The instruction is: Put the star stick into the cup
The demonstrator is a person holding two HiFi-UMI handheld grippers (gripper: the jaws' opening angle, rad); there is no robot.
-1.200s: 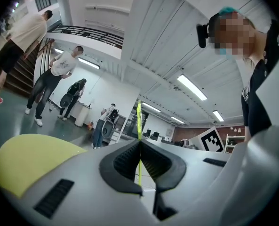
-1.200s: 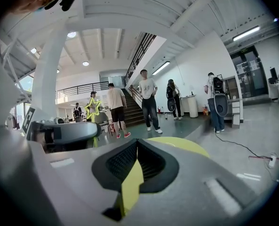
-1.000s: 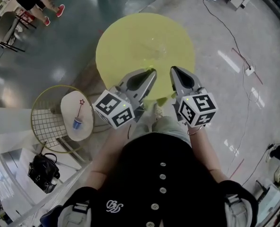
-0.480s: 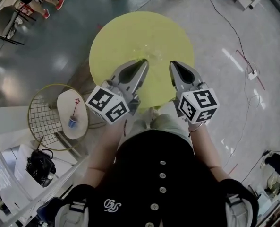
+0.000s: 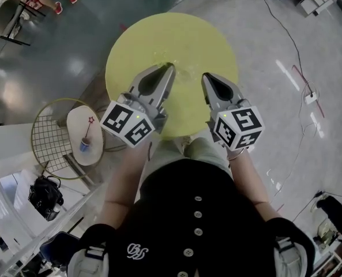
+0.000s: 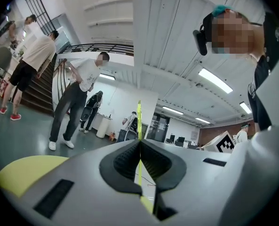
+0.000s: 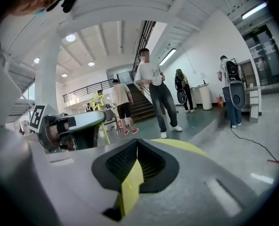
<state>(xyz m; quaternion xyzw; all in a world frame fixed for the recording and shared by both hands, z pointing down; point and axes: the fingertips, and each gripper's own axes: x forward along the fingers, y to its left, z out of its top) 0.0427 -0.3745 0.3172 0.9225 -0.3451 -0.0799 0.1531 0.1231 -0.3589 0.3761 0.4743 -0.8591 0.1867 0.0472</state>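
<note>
Star stick over yellow table, cup aside

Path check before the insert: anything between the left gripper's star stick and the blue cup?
Nothing visible blocks it. The left gripper, shut on the yellow star stick, is over the yellow table; the blue cup sits apart on the white side table, already holding a red star stick.

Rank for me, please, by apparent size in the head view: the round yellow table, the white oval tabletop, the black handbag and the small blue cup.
1. Round yellow table, clearly largest.
2. White oval tabletop.
3. Black handbag, only slightly smaller-looking, so that pair is uncertain.
4. Small blue cup, smallest.
</note>
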